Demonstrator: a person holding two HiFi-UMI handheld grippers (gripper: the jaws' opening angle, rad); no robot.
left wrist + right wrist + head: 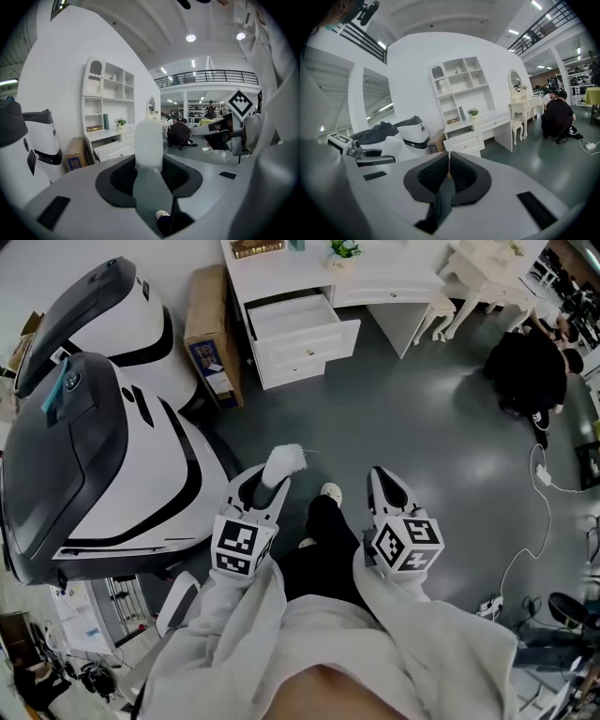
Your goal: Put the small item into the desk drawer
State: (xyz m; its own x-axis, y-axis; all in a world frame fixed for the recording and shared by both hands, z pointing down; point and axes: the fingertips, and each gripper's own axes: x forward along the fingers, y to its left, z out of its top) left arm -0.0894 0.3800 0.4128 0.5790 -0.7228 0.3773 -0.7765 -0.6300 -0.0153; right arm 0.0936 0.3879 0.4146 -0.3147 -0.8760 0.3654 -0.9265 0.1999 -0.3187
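left hand-held gripper (270, 476): clamped on the small item (148, 145), a white piece with a frayed edge that stands up out of the jaws. It's gripped at its low end, so most of it clears the pads, which should make the drop easy.
right hand-held gripper (389, 486): jaws together, nothing in them. Probably kept free to handle the drawer.
small item location: in the left jaws, held over the floor (422, 437), well apart from the worktop (375, 279).
drawer (292, 315): the top one is pulled open, so the target looks ready.
step: looks like the carry, release not yet due.
counts: 2 grippers, 1 small item, 2 stacked drawer fronts, 1 cardboard box (211, 334) beside them.
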